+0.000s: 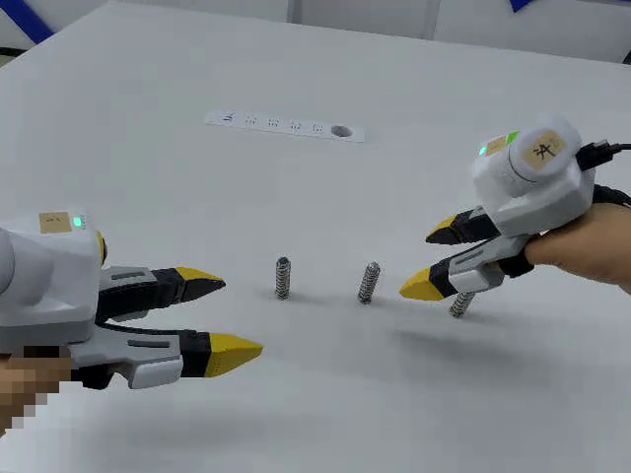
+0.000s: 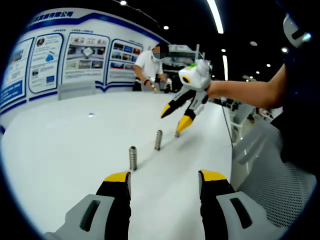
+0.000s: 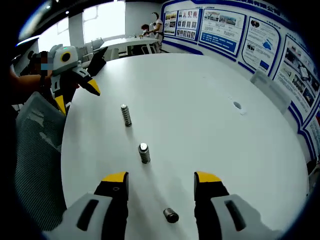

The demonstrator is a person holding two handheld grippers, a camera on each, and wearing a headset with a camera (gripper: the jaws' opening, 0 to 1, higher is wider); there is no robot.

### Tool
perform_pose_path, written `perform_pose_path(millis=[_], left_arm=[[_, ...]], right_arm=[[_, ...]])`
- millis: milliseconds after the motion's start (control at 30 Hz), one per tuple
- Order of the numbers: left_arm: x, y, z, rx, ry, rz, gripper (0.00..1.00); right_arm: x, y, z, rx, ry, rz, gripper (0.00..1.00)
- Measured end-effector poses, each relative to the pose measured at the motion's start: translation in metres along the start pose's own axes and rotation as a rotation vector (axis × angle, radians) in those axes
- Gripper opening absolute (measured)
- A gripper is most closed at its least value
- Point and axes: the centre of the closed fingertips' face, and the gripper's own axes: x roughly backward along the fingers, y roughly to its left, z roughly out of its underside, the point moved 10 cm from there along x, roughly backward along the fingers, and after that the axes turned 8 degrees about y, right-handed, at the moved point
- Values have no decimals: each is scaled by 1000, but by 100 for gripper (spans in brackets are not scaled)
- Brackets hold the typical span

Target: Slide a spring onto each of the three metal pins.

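Broad white tabletop [image 1: 325,394]. White left gripper [image 1: 240,316] with yellow-tipped black jaws low at the near side, jaws wide, empty. White right gripper [image 1: 417,265] hovering, jaws wide, empty, just above the leaning third coiled steel spring [image 1: 461,305]. Flat white power strip [image 1: 286,125] far back. Left spring [image 1: 283,278] and middle spring [image 1: 369,282] upright, apparently seated on metal pins [image 3: 144,147]. Likely checking the last: come straight down, pinch lightly near the top, straighten, press home without toppling.

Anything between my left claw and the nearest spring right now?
No. In the head view, the stretch of white table between the open left claw and the nearest spring is bare; the left gripper view agrees.
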Motion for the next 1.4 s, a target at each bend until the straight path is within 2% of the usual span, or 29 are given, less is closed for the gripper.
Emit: perform_pose_path(millis=[167, 400, 700, 967, 1400], left_arm=[[0, 1, 1, 5, 0, -3, 57], [1, 2, 1, 11, -2, -8, 58], [2, 1, 2, 14, 1, -11, 60], [4, 0, 5, 24, -4, -18, 60], [5, -1, 9, 39, -5, -19, 62]], right_arm=[[9, 1, 17, -46, -42, 19, 58], [22, 5, 41, -101, -71, 49, 60], [33, 17, 60, -121, -122, 61, 63], [38, 30, 76, -141, -190, 66, 67], [50, 50, 102, -157, -271, 83, 68]])
